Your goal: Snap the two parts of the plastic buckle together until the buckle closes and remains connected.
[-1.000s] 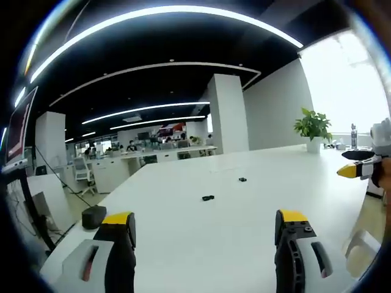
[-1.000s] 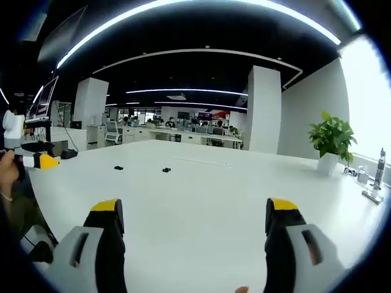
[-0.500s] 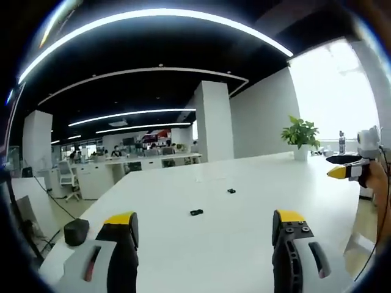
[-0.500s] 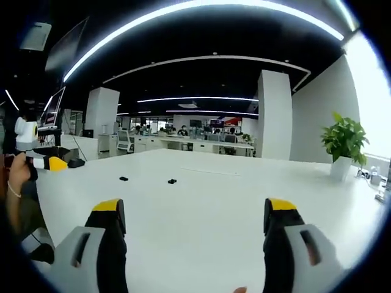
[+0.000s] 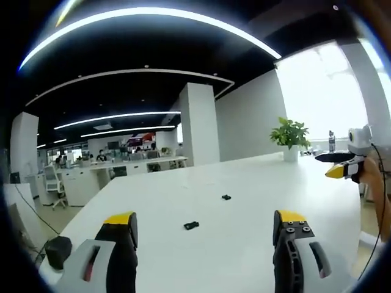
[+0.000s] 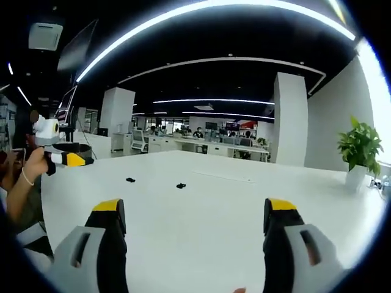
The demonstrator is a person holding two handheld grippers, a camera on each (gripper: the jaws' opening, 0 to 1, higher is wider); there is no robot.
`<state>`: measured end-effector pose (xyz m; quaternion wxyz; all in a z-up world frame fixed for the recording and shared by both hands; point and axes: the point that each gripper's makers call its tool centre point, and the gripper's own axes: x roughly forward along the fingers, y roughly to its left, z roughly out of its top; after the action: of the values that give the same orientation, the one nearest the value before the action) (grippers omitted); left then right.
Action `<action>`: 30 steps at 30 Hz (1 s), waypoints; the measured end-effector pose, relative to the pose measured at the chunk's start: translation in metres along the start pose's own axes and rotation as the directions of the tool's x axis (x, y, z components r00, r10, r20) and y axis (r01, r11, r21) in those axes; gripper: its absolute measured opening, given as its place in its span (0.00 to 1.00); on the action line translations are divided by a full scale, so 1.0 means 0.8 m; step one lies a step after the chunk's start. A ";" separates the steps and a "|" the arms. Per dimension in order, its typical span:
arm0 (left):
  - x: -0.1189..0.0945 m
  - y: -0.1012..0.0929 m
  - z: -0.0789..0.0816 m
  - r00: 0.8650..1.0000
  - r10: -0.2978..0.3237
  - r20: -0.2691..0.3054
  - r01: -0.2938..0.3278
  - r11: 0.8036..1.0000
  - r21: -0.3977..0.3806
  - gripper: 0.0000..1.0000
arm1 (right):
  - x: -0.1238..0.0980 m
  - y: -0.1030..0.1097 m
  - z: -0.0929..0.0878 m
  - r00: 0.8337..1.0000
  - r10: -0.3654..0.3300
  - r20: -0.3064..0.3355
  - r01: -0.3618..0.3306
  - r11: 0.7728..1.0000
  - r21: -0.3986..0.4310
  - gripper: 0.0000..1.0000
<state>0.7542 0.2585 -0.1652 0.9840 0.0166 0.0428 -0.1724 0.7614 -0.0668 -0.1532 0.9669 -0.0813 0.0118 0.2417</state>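
Hovering apart, both empty claws (image 5: 204, 223) (image 6: 194, 210) have dropped nearer 2 buckle parts (image 5: 191, 225) (image 5: 226, 197).

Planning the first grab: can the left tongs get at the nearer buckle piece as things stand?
Probably yes. The left tongs are open, and bare white table lies between them and the nearer buckle piece, with nothing in the way.

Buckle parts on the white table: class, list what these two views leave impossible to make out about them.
1. Left gripper view: near buckle part and far buckle part are too small to tell which has the prongs.
2. Right gripper view: the same two pieces are tiny dark specks, shape and facing unreadable.
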 end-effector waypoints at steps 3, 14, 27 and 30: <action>0.008 0.003 -0.001 1.000 -0.017 0.009 0.017 1.000 -0.014 0.94 | 0.003 0.002 -0.001 1.000 0.014 0.003 -0.014 1.000 -0.005 0.94; 0.051 0.026 -0.007 0.996 -0.084 0.024 0.085 0.995 -0.046 0.94 | 0.021 0.003 -0.010 0.998 0.068 -0.010 -0.068 0.997 -0.037 0.95; 0.094 0.043 -0.025 0.987 -0.157 -0.019 0.156 0.987 -0.022 0.92 | 0.026 0.009 -0.024 0.994 0.099 -0.034 -0.100 0.995 -0.012 0.95; 0.102 0.047 -0.035 0.985 -0.153 -0.075 0.155 0.988 0.013 0.90 | 0.027 0.012 -0.025 0.993 0.109 -0.041 -0.109 0.994 -0.015 0.95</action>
<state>0.8414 0.2672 -0.2002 0.9652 0.0289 0.0786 -0.2476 0.7761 -0.0521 -0.1759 0.9511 -0.0936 0.0335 0.2925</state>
